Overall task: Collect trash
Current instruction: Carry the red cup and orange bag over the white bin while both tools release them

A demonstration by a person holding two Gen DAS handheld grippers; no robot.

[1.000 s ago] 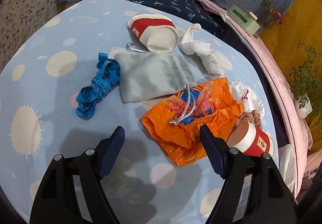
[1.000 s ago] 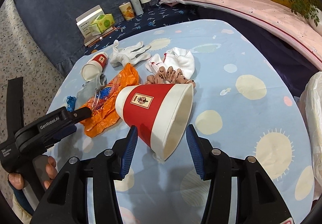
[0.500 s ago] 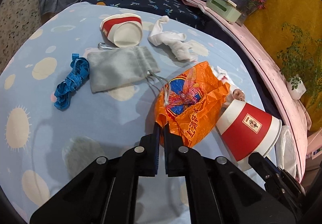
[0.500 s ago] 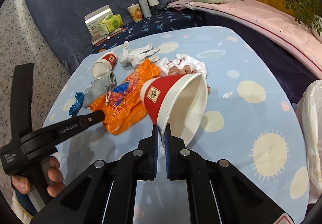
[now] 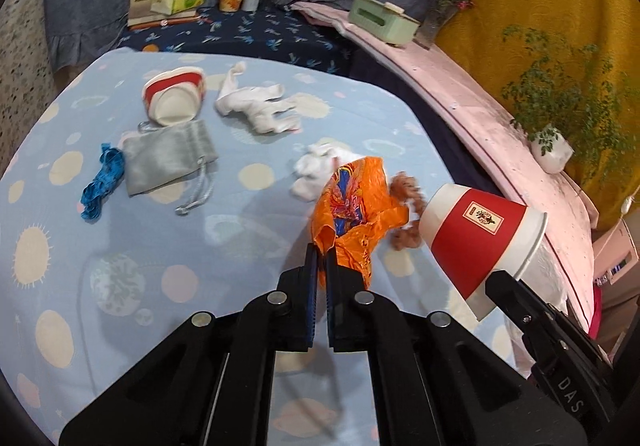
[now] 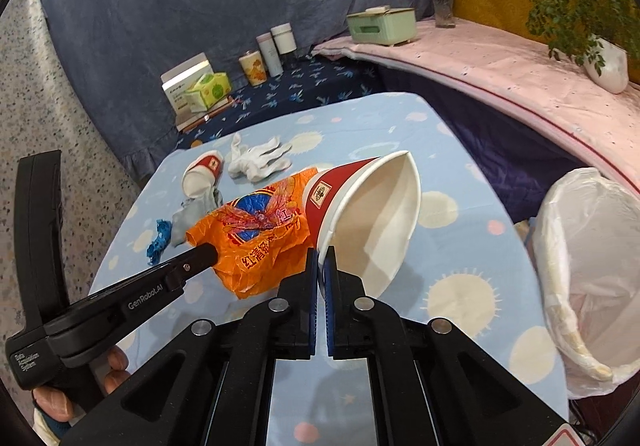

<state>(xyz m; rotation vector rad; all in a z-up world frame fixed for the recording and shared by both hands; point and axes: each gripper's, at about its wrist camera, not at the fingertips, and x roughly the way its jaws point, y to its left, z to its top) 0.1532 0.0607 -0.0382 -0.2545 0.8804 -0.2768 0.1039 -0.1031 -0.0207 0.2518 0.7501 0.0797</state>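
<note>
- The left tongs point(image 5: 320, 252) are clamped on a corner of the orange plastic bag point(image 5: 352, 205), which hangs crumpled, lifted above the tabletop point(image 5: 240, 230)
- The right tongs point(image 6: 321, 256) are pinched together on the rim of a red paper cup point(image 6: 360, 205), squashing its mouth to a point; the cup is held in the air, tilted on its side
- So the pick-up step looks done for both pieces, and the carry is in hand
- The white-lined bin point(image 6: 588, 266) stands just beside the tabletop on the right; next, I judge, both loads must swing over its opening and be let go
- A second cup point(image 5: 174, 99) lies on its side at the far end, probably still to collect; whether the white gloves point(image 5: 256, 109) count as trash I cannot tell
</note>
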